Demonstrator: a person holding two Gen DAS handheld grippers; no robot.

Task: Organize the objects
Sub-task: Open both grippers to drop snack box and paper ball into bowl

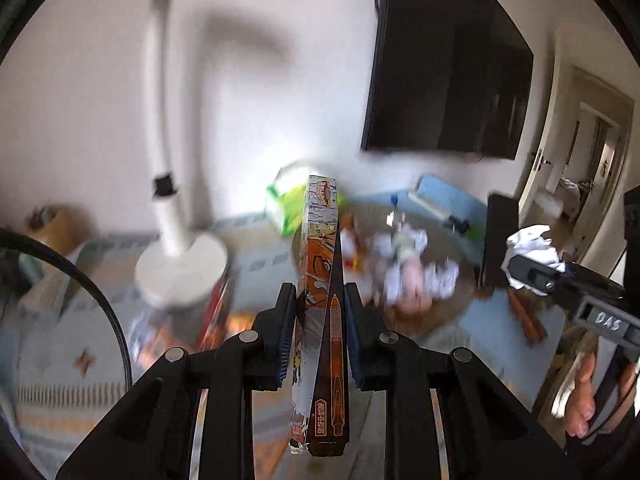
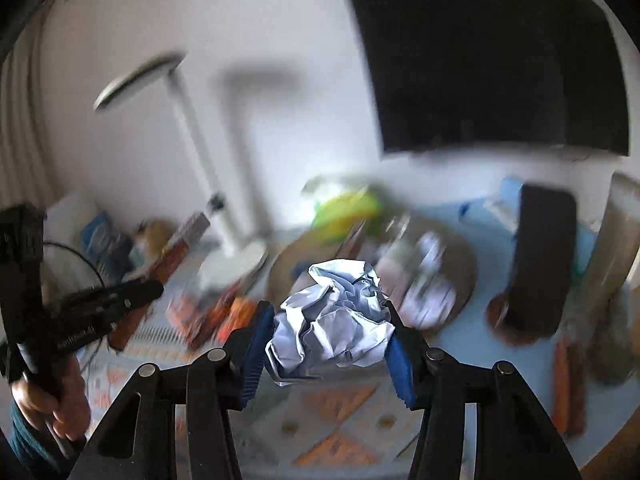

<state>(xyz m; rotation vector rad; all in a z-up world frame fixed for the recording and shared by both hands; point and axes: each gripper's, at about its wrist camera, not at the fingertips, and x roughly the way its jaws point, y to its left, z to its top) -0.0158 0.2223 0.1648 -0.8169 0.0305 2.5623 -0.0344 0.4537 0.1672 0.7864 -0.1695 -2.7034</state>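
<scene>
The left tongs gripped a long pen box, pointing straight ahead. The right tongs squeezed a crumpled paper ball, high above the counter.

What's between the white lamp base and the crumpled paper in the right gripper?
In the left wrist view, the pen box clamped in the left gripper stands between the lamp base and the crumpled paper in the right gripper.
</scene>
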